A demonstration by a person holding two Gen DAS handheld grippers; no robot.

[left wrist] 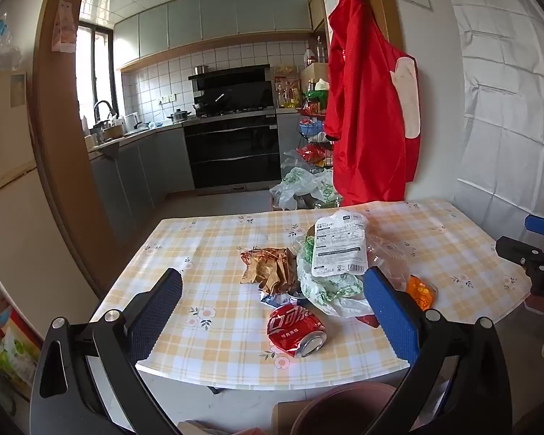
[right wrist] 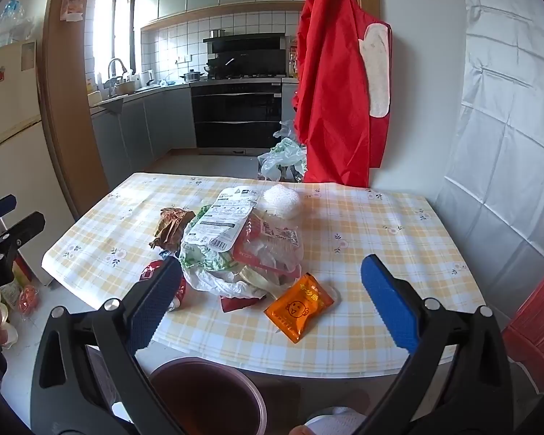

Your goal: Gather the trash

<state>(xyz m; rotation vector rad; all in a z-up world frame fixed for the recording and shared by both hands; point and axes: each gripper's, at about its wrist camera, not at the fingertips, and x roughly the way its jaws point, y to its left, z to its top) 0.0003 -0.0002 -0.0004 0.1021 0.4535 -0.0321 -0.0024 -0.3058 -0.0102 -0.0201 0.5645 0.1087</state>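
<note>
Trash lies on the checked table (left wrist: 217, 246): a crushed red can (left wrist: 295, 330), a brown crumpled wrapper (left wrist: 268, 268), a white printed packet (left wrist: 339, 248) on green-white plastic bags (left wrist: 326, 282), and an orange sachet (right wrist: 299, 306). A white foam ball (right wrist: 281, 201) sits behind the pile. A brown bin (right wrist: 206, 395) stands below the table's near edge. My left gripper (left wrist: 272, 308) is open and empty above the can. My right gripper (right wrist: 272, 297) is open and empty, above the near edge by the sachet.
A red apron (left wrist: 370, 101) hangs on the wall behind the table. Plastic bags (left wrist: 301, 188) lie on the kitchen floor beyond. A fridge (left wrist: 7, 199) stands to the left. A red panel (right wrist: 540, 319) is at the right.
</note>
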